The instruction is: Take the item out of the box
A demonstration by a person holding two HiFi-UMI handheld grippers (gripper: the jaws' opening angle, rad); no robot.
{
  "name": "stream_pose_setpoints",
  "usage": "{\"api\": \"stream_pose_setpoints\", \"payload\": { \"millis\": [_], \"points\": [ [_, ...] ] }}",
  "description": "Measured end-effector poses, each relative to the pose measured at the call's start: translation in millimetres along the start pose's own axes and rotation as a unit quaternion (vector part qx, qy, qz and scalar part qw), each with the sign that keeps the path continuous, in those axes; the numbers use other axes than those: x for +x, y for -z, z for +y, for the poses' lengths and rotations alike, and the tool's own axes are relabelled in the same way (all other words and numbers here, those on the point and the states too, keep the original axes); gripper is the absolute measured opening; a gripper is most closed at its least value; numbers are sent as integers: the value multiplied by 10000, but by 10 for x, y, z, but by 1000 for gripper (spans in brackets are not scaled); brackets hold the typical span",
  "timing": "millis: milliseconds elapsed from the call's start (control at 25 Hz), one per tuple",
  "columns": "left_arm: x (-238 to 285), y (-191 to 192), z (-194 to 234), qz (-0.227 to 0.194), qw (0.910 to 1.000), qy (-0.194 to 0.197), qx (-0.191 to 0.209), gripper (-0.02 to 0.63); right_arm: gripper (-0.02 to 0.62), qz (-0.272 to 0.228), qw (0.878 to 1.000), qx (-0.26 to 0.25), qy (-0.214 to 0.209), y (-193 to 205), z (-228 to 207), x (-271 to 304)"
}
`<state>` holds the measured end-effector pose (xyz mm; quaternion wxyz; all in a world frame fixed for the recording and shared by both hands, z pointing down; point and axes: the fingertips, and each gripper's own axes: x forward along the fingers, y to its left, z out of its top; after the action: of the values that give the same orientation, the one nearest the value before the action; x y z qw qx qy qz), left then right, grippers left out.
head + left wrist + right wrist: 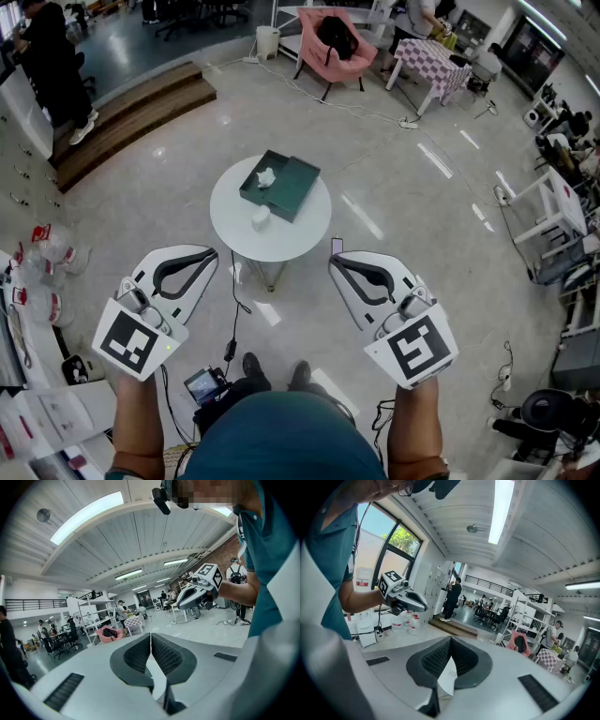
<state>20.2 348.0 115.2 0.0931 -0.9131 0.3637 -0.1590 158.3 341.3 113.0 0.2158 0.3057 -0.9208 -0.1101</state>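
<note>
1. Hall: an open workshop with a glossy pale floor (394, 187). Desks, shelving and a pink armchair (336, 58) stand beyond the round white table.
2. Round white table (281, 242): stands alone mid-floor, ahead of the person. It carries the box and one loose object.
3. Left gripper (208, 255) and right gripper (336, 262): both are held low on the near side of the table, one toward each edge, neither over its top. In each gripper view the jaws meet pad to pad, with nothing between them.
4. Box (296, 189): dark green, open, lying on the far half of the table.
5. Item (266, 176): a crumpled white piece inside the box, toward the table's far left. It is well apart from both sets of fingers.
6. Small white object (261, 218): on the table just at the near side of the box; what it is cannot be told.
7. Handling note (judgement): the reach has not begun. Open one gripper's jaws before crossing the table edge, descend from above, and pinch the item clear of the box wall. Steady the box with the other gripper if it shifts.
</note>
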Motion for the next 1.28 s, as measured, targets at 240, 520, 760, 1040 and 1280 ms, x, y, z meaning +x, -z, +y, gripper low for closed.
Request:
{"api": "stream_pose_setpoints", "payload": {
  "millis": [240,520,760,1040,1280],
  "points": [
    [16,73,95,4,10000,24,-21,25,37,23,10000,28,1,9,-5,120],
    [30,150,286,1,9999,99,-43,25,37,2,9999,99,-15,-46,-34,322],
    [-27,287,465,-73,9997,208,-42,25,38,-75,9996,281,55,-154,25,561],
    [-50,389,646,-127,9994,309,-11,25,38,19,9996,280,50,-235,34,817],
    [86,460,741,-49,9997,229,-14,25,39,-84,9995,311,-53,-189,-148,999]
  ]
}}
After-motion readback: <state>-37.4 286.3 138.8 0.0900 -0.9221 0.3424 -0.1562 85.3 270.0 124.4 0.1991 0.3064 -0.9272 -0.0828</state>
